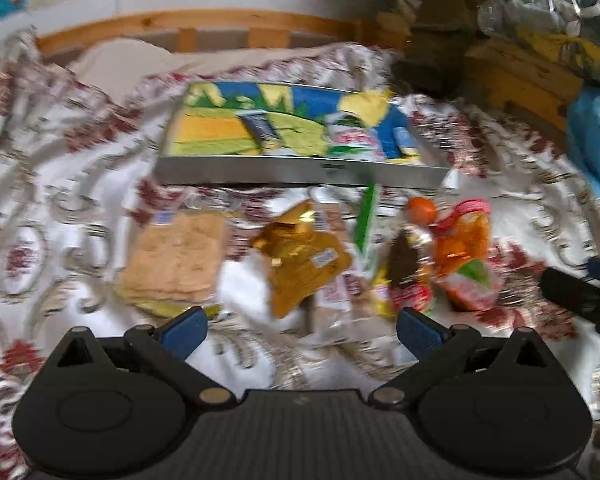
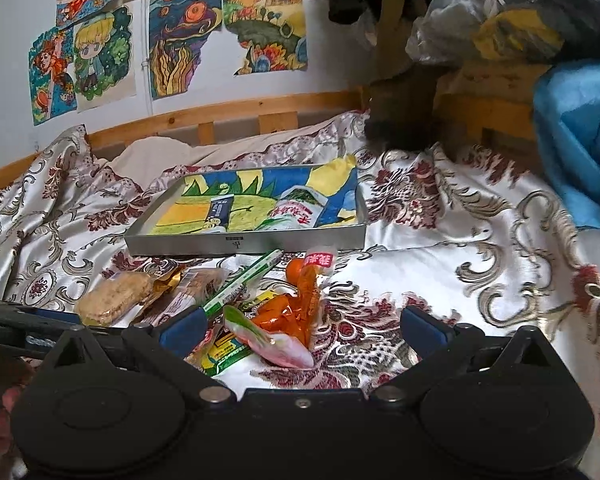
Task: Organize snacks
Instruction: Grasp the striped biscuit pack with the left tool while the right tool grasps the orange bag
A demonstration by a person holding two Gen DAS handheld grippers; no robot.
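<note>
A grey metal tray point(image 2: 244, 242) point(image 1: 300, 174) lined with a coloured drawing lies on the bed; a white-red packet point(image 2: 298, 210) and a small blue packet point(image 2: 220, 210) lie in it. In front of it is a pile of snacks: a cracker pack point(image 1: 176, 256) point(image 2: 114, 298), a gold wrapper point(image 1: 304, 258), a green stick pack point(image 2: 242, 282), an orange bag point(image 2: 300, 304) point(image 1: 462, 246) and a small orange fruit point(image 1: 420, 210). My left gripper point(image 1: 300, 330) is open above the gold wrapper, empty. My right gripper point(image 2: 300, 326) is open over the orange bag, empty.
The bed has a white floral cover point(image 2: 440, 248) and a wooden rail point(image 2: 220, 112) at the back. Drawings point(image 2: 188, 48) hang on the wall. Plastic bags point(image 2: 500, 12) and a blue bundle point(image 2: 580, 140) are piled at the right.
</note>
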